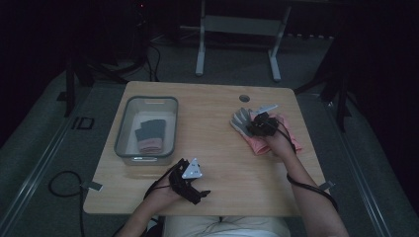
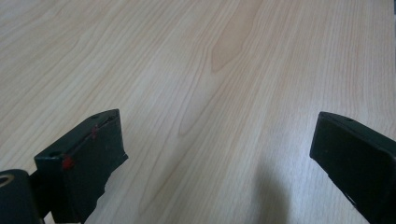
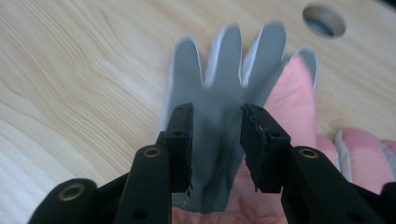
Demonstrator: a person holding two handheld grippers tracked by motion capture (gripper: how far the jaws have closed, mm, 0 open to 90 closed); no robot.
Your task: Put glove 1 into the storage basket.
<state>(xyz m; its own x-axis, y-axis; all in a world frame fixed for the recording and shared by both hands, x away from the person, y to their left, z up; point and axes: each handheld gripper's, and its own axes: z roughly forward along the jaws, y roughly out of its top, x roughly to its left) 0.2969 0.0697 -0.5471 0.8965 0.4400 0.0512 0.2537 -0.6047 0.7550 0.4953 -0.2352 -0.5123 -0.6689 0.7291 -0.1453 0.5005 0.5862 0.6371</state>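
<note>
Grey glove point(image 3: 219, 112) lies between the right gripper's point(image 3: 215, 140) half-open jaws; closing low could pinch the pink glove point(image 3: 289, 98) beneath too.

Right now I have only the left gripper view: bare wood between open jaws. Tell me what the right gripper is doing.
Observer: The right gripper is poised over a grey glove, with one jaw on each side of its palm. It does not look pinched yet.
Operator: Say what lies under that glove.
Observer: A pink glove. The grey one lies partly on top of it, near the table's right edge in the high view.
</note>
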